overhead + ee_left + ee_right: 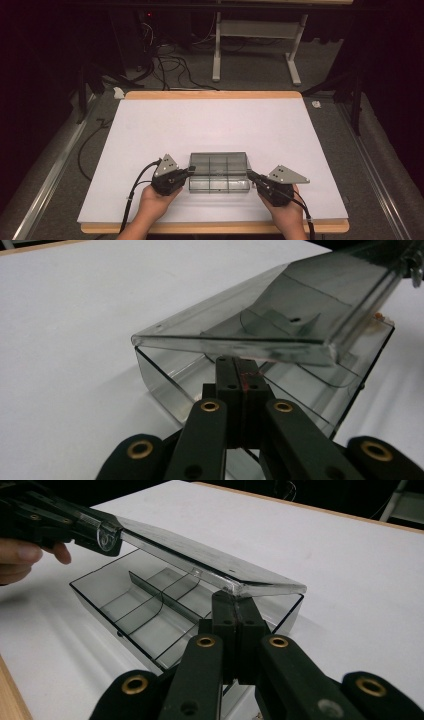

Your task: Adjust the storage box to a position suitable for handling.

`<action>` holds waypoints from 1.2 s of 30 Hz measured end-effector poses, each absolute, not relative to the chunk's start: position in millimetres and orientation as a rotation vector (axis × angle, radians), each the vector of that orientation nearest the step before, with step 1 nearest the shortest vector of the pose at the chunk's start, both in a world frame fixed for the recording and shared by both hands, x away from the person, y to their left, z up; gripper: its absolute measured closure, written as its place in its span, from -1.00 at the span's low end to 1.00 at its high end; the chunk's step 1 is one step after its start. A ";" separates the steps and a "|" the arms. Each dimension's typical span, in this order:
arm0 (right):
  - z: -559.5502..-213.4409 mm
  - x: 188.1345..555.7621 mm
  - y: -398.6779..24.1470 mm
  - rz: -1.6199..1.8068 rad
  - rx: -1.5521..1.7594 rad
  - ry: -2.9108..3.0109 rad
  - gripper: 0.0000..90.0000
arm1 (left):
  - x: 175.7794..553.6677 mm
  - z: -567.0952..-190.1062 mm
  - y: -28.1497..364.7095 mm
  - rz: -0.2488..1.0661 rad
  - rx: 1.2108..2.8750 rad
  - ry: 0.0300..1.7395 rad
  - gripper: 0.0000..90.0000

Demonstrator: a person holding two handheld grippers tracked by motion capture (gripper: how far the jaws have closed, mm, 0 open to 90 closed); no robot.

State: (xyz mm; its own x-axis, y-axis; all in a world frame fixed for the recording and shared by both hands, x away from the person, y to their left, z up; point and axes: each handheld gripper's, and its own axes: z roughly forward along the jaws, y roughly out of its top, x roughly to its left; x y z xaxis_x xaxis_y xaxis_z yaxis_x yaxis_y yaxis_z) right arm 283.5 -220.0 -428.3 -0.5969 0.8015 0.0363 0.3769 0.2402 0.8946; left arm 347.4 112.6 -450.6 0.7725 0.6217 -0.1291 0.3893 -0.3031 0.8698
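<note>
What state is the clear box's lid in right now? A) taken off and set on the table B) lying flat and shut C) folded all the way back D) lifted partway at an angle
D: the lid slants up above the clear box, leaving the dividers open to view, with the left tongs and the right tongs at its ends.

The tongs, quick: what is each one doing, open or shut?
Left tongs: shut, tips under the raised lid of the clear box.
Right tongs: shut, tips under the lid's other end.
</note>
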 end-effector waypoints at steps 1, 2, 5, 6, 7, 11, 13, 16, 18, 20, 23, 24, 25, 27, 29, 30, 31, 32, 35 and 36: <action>-427.8 283.3 -220.3 1.320 1.078 2.086 1.00 | 348.1 -450.9 112.5 0.283 1.930 0.769 1.00; -427.6 283.2 -220.7 1.321 1.077 2.086 1.00 | 349.2 -451.2 112.6 0.279 1.924 0.768 1.00; -427.2 283.0 -221.9 1.327 1.079 2.079 1.00 | 351.2 -450.2 112.5 0.284 1.912 0.770 1.00; -427.2 283.0 -222.1 1.330 1.082 2.078 1.00 | 352.0 -449.7 112.4 0.285 1.909 0.771 1.00; -427.0 283.1 -222.4 1.332 1.082 2.079 1.00 | 352.7 -449.2 112.3 0.285 1.911 0.771 1.00; -427.0 282.5 -222.7 1.343 1.082 2.081 1.00 | 355.5 -447.0 109.3 0.297 1.922 0.762 1.00; -428.1 281.6 -222.5 1.337 1.085 2.083 1.00 | 357.0 -446.1 107.8 0.299 1.925 0.762 1.00; -432.4 280.9 -222.4 1.330 1.094 2.097 1.00 | 359.2 -444.2 106.3 0.300 1.916 0.764 1.00; -436.1 280.1 -221.9 1.323 1.093 2.117 1.00 | 360.2 -442.5 105.3 0.306 1.914 0.758 1.00; -440.0 279.4 -220.7 1.314 1.096 2.135 1.00 | 361.2 -440.9 104.6 0.312 1.911 0.755 1.00; -444.0 278.1 -217.4 1.306 1.093 2.160 1.00 | 363.3 -438.7 103.5 0.316 1.903 0.758 1.00; -445.0 277.7 -215.9 1.303 1.089 2.171 1.00 | 364.1 -437.9 103.3 0.319 1.905 0.756 1.00; -446.4 277.6 -214.2 1.299 1.077 2.185 1.00 | 364.5 -437.4 102.9 0.319 1.903 0.759 1.00; -449.7 278.0 -210.9 1.285 1.073 2.200 1.00 | 366.1 -436.1 102.2 0.326 1.901 0.759 1.00; -452.7 279.0 -209.0 1.269 1.075 2.212 1.00 | 367.5 -435.0 101.8 0.331 1.904 0.761 1.00; -454.2 279.5 -208.1 1.253 1.075 2.222 1.00 | 368.5 -434.3 101.5 0.332 1.902 0.765 1.00; -456.1 279.8 -206.7 1.238 1.072 2.229 1.00 | 369.3 -433.8 101.3 0.335 1.904 0.763 1.00; -457.0 279.7 -206.2 1.235 1.067 2.227 1.00 | 370.1 -433.2 101.1 0.337 1.906 0.763 1.00; -457.1 279.8 -207.2 1.204 1.080 2.218 1.00 | 372.7 -431.8 100.1 0.341 1.900 0.768 1.00; -457.9 280.4 -209.1 1.193 1.081 2.216 1.00 | 373.3 -431.5 99.8 0.345 1.899 0.768 1.00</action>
State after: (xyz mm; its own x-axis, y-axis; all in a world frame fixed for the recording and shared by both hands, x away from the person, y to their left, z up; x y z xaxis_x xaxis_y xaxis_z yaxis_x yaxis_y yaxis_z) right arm 280.4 -209.1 -457.9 -0.6213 0.7835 0.0130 0.4424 0.3369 0.8311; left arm 373.3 99.8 -431.5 0.7561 0.6471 -0.0981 0.3571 -0.2822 0.8904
